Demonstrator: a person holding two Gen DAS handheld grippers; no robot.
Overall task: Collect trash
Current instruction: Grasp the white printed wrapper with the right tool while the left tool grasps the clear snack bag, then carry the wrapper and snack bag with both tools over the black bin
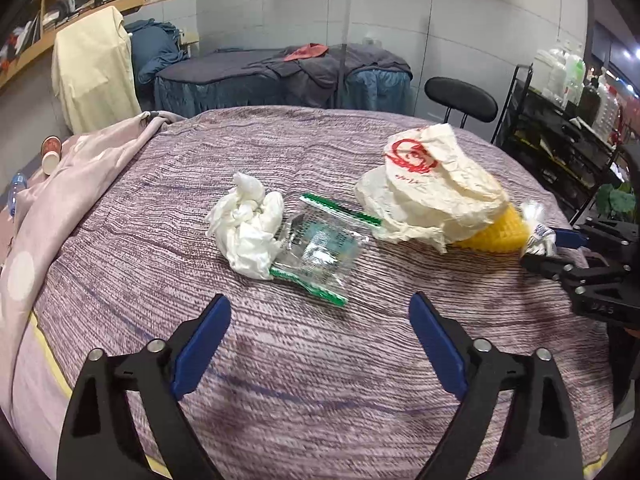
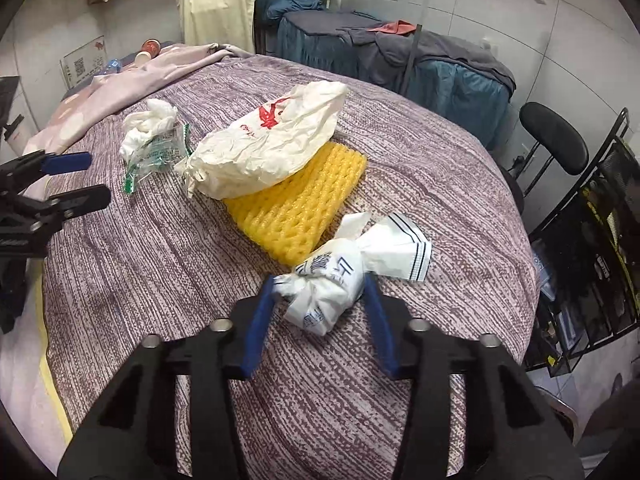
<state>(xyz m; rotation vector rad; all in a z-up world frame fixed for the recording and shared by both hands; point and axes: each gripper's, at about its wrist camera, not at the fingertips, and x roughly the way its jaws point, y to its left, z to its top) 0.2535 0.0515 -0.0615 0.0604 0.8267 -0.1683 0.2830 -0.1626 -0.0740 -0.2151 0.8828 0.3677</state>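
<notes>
Trash lies on a purple striped bed cover. A crumpled white tissue touches a clear wrapper with green edges. A cream paper bag with red print lies on a yellow foam net. My left gripper is open and empty, just short of the clear wrapper. My right gripper has its jaws on both sides of a white wrapper with blue print and touching it. The paper bag, foam net, tissue and clear wrapper also show in the right wrist view.
A pink dotted blanket is bunched at the bed's left side. Two paper cups and a bottle lie beyond it. A black chair and a black wire rack stand to the right. A massage bed stands behind.
</notes>
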